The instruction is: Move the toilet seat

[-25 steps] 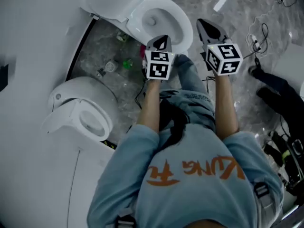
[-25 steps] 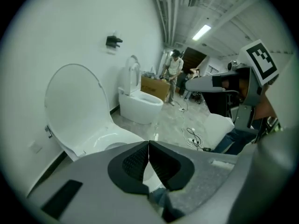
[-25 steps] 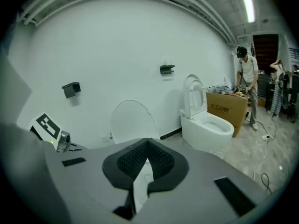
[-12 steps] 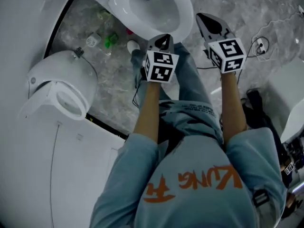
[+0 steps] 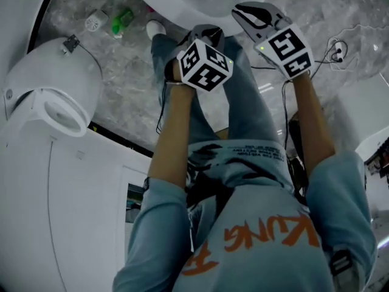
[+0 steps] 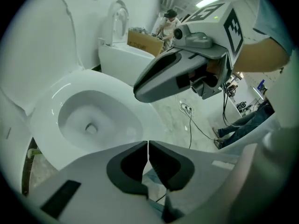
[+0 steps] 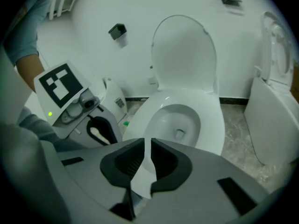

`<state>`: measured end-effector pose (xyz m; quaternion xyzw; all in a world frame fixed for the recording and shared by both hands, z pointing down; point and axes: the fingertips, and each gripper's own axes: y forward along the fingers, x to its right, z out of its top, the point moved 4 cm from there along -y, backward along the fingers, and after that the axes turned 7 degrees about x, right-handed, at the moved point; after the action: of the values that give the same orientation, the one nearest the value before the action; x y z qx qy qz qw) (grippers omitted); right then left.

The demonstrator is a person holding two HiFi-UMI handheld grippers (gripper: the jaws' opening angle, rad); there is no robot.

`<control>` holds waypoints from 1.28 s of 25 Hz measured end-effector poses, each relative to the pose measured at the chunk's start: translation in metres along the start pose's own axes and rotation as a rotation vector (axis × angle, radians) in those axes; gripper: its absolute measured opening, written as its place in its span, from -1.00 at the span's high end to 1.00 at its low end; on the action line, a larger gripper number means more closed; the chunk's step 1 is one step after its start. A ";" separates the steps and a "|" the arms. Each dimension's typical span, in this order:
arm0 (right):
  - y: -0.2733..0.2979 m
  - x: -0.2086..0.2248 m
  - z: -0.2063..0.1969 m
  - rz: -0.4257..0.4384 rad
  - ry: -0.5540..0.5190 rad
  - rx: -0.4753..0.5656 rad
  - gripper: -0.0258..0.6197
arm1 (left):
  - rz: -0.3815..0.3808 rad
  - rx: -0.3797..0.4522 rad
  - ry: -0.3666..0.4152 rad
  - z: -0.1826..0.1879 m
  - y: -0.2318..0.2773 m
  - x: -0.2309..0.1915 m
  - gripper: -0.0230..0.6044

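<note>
My left gripper (image 6: pixel 148 148) is shut and empty; my right gripper (image 7: pixel 150 146) is cracking open on nothing. Toilet (image 7: pixel 210 125) dead ahead, seat (image 7: pixel 184 55) up. Second toilet (image 5: pixel 51 96) left, bottles (image 5: pixel 121 18) on the floor between.

Light: dim, cool, from ceiling strip (image 6: pixel 209 0).
Glare: soft sheen on toilet bowl (image 6: pixel 88 120).
Edges: fisheye warp, dark corners.

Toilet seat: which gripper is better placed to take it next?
Right, probably. The raised toilet seat stands straight ahead of the right gripper, whose jaws are opening with nothing between them. The left gripper is shut, and the bowl lies off to its left.
</note>
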<state>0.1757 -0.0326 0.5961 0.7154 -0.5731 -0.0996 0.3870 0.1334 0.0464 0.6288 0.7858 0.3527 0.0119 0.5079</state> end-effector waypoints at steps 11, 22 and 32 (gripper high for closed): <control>0.029 -0.027 -0.093 0.425 -0.518 -0.460 0.08 | -0.126 -0.068 0.253 -0.022 0.049 0.007 0.17; 0.067 -0.027 -0.134 0.556 -0.823 -0.608 -0.21 | -0.126 -0.151 0.467 -0.038 0.082 0.008 -0.10; 0.077 -0.026 -0.152 0.594 -0.896 -0.749 -0.20 | -0.082 -0.172 0.560 -0.054 0.096 0.015 -0.15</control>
<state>0.1994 0.0543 0.7428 0.2328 -0.7785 -0.4699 0.3449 0.1760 0.0750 0.7272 0.6910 0.5084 0.2374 0.4558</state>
